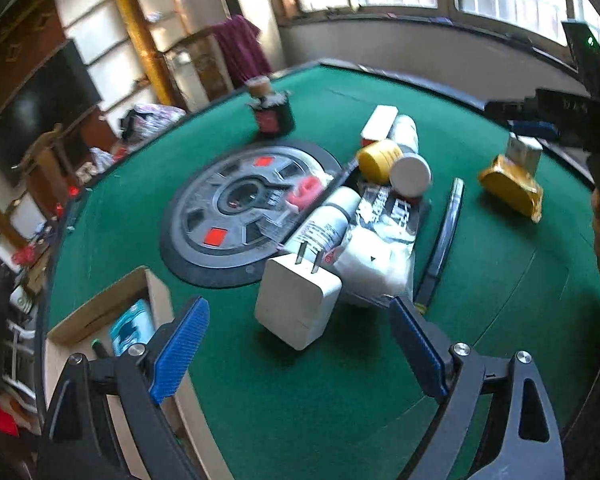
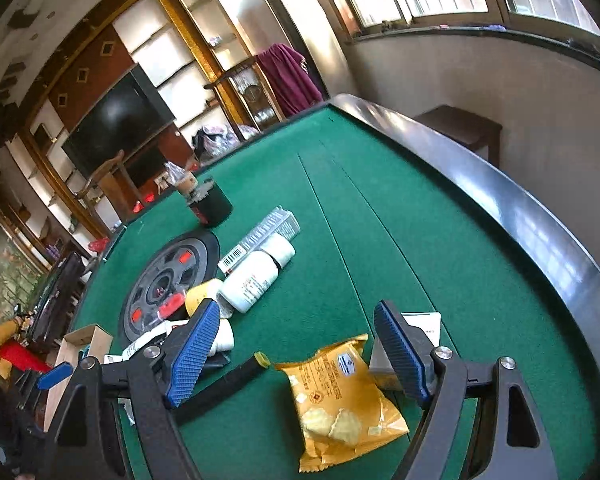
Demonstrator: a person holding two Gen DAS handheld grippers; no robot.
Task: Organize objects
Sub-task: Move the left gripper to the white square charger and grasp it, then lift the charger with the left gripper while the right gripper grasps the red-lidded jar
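Observation:
My left gripper (image 1: 300,346) is open over the green felt table (image 1: 480,300). A white plug charger (image 1: 298,300) lies just ahead, between its blue fingertips and clear of both. Behind the charger, a black tray (image 1: 422,216) holds a white bottle (image 1: 326,224), a yellow jar (image 1: 378,160), a white jar (image 1: 410,174) and packets. My right gripper (image 2: 298,350) is also open, its jaws standing either side of a yellow snack bag (image 2: 340,400) that lies flat on the felt, touching neither pad. The same snack bag (image 1: 512,190) shows at the far right in the left wrist view.
An open cardboard box (image 1: 100,320) stands at the table's near-left edge. A grey round disc (image 1: 244,208) sits mid-table, a dark cup (image 2: 214,204) beyond it. A black tube (image 2: 228,384), white bottles (image 2: 252,280) and a long carton (image 2: 260,236) lie nearby. A raised dark rim (image 2: 520,208) edges the table.

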